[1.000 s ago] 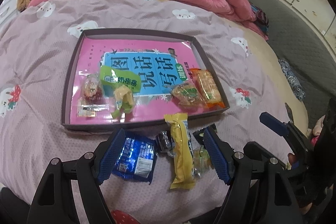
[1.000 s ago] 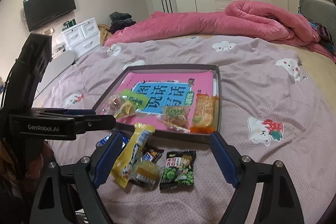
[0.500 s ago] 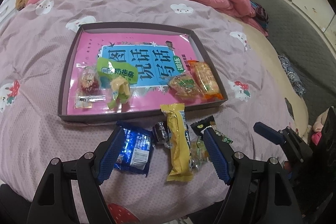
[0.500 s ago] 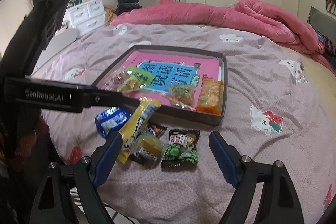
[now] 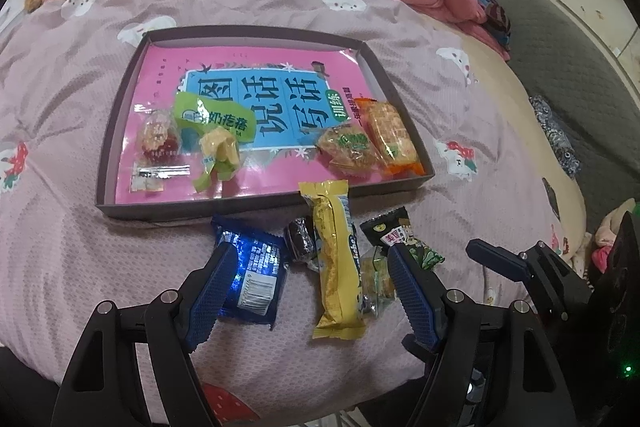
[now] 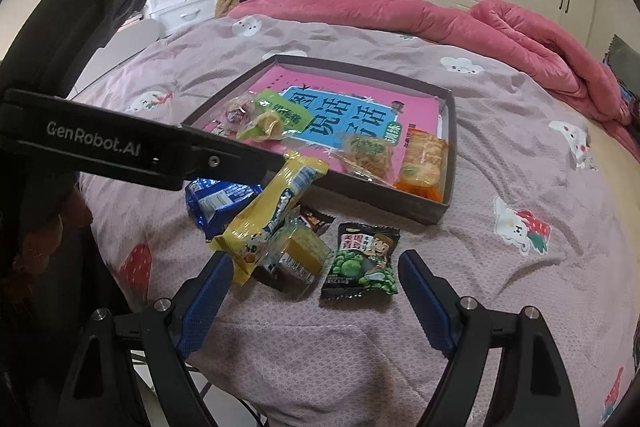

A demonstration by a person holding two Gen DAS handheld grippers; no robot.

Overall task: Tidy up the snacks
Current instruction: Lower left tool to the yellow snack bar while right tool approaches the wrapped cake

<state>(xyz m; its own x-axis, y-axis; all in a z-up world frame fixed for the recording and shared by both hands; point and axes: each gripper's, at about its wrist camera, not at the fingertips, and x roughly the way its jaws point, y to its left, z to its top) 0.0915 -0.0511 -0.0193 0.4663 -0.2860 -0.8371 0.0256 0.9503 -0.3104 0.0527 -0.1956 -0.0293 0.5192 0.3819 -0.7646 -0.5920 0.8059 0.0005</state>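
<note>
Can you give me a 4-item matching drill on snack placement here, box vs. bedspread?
Things:
1. orange cracker pack
2. green pea pack
3. blue packet
4. long yellow bar

Places:
A. on the bedspread, between the right gripper's open jaws
B. on the bedspread, top end touching the box's near wall
C. inside the box, right corner
D. on the bedspread, beside the left gripper's left finger

Pairs: 1-C, 2-A, 3-D, 4-B

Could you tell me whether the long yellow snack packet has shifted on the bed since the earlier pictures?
No. The long yellow snack packet lies where it did, its top end just at the tray's near wall, between the blue packet and the green pea packet.
</note>
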